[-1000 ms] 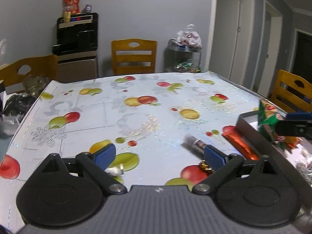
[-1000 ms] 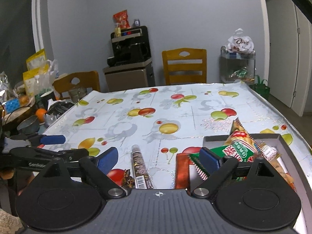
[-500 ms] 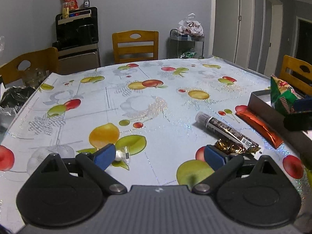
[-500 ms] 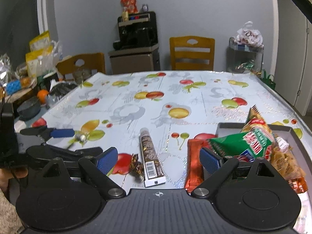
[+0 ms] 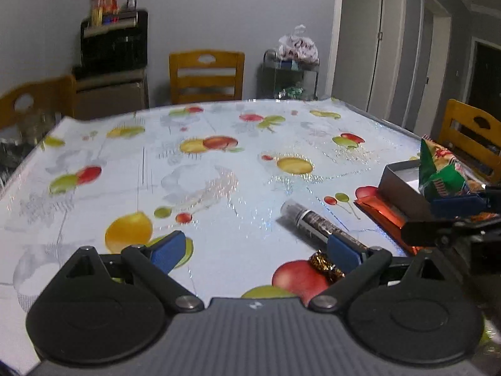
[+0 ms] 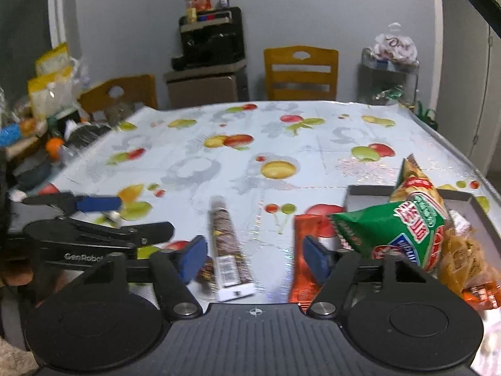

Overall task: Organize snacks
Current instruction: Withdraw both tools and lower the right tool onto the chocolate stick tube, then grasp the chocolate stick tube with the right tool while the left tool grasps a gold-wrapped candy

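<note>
Your right gripper (image 6: 255, 253) is narrowing, ungripping, over the brown stick (image 6: 228, 244) beside the box (image 6: 407, 191); your left gripper (image 5: 253, 247) is gaping empty.

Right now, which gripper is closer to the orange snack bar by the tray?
Right. The right gripper has its fingertip against the orange snack bar; the left gripper sits further off, beyond the brown snack tube.

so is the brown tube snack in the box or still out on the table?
Out. The brown tube snack lies flat on the tablecloth, left of the grey box.
</note>
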`<state>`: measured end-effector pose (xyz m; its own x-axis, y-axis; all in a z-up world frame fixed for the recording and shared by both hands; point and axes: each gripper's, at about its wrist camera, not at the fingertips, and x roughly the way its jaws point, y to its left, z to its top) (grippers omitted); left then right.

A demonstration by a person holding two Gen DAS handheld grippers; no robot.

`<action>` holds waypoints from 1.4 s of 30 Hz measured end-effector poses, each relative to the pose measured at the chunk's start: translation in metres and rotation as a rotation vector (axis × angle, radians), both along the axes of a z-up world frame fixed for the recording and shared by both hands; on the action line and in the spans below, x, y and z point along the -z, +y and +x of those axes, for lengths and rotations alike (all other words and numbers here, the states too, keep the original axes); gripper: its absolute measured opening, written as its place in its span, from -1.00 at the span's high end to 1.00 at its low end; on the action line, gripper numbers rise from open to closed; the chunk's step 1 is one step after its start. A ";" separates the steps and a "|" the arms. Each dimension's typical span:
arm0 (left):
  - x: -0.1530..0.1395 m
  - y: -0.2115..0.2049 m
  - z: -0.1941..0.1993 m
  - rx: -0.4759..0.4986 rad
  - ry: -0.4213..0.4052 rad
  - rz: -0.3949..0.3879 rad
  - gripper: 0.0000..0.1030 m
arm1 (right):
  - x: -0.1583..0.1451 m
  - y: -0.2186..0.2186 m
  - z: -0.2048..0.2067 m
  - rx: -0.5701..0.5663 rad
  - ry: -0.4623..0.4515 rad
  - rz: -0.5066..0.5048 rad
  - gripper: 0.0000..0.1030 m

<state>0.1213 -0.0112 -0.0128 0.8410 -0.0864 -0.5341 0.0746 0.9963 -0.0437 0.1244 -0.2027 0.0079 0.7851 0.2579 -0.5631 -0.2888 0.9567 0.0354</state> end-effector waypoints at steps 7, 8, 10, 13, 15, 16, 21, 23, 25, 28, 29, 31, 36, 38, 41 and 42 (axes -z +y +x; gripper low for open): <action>0.007 0.009 -0.003 -0.008 -0.039 -0.075 -0.89 | 0.010 0.016 0.016 -0.020 0.019 -0.039 -0.05; 0.008 0.010 -0.004 -0.020 -0.044 -0.068 -0.89 | 0.010 0.020 0.018 -0.028 0.018 -0.048 -0.05; 0.011 0.017 -0.003 -0.041 -0.034 -0.075 -0.89 | 0.010 0.029 0.023 -0.046 0.018 -0.069 -0.01; 0.015 0.032 0.001 -0.050 -0.001 -0.155 -0.89 | 0.014 0.039 0.031 -0.065 0.041 -0.099 0.05; 0.017 0.039 0.002 -0.056 0.011 -0.191 -0.89 | 0.018 0.045 0.037 -0.080 0.064 -0.105 0.11; 0.018 0.041 0.003 -0.062 0.015 -0.199 -0.89 | 0.020 0.046 0.039 -0.084 0.072 -0.105 0.13; 0.018 0.040 0.005 -0.058 0.025 -0.177 -0.89 | 0.029 0.051 0.049 -0.082 0.104 -0.083 0.19; 0.019 0.038 0.004 -0.048 0.027 -0.171 -0.89 | 0.032 0.051 0.051 -0.086 0.101 -0.074 0.30; 0.018 0.037 0.003 -0.041 0.024 -0.170 -0.89 | 0.033 0.052 0.048 -0.099 0.086 -0.082 0.46; 0.018 0.036 0.002 -0.034 0.022 -0.167 -0.89 | 0.033 0.054 0.045 -0.112 0.078 -0.093 0.46; 0.018 0.035 0.002 -0.031 0.021 -0.164 -0.89 | 0.033 0.054 0.044 -0.113 0.079 -0.095 0.47; 0.018 0.034 0.001 -0.024 0.018 -0.161 -0.89 | 0.031 0.053 0.042 -0.105 0.079 -0.090 0.47; 0.017 0.027 0.000 0.038 0.020 -0.154 -0.89 | 0.024 0.043 0.028 -0.080 0.074 -0.116 0.47; 0.017 0.018 -0.001 0.079 0.023 -0.124 -0.89 | 0.023 0.035 0.019 -0.066 0.082 -0.116 0.47; 0.018 0.006 -0.003 0.113 0.031 -0.085 -0.89 | 0.028 0.021 0.004 -0.056 0.117 -0.096 0.47; 0.018 0.003 -0.001 0.116 0.039 -0.083 -0.89 | 0.030 0.017 -0.002 -0.059 0.128 -0.091 0.47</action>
<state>0.1201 -0.0083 -0.0312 0.8014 -0.2271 -0.5533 0.1857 0.9739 -0.1308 0.1227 -0.1854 -0.0222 0.6904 0.2442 -0.6810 -0.3429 0.9393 -0.0109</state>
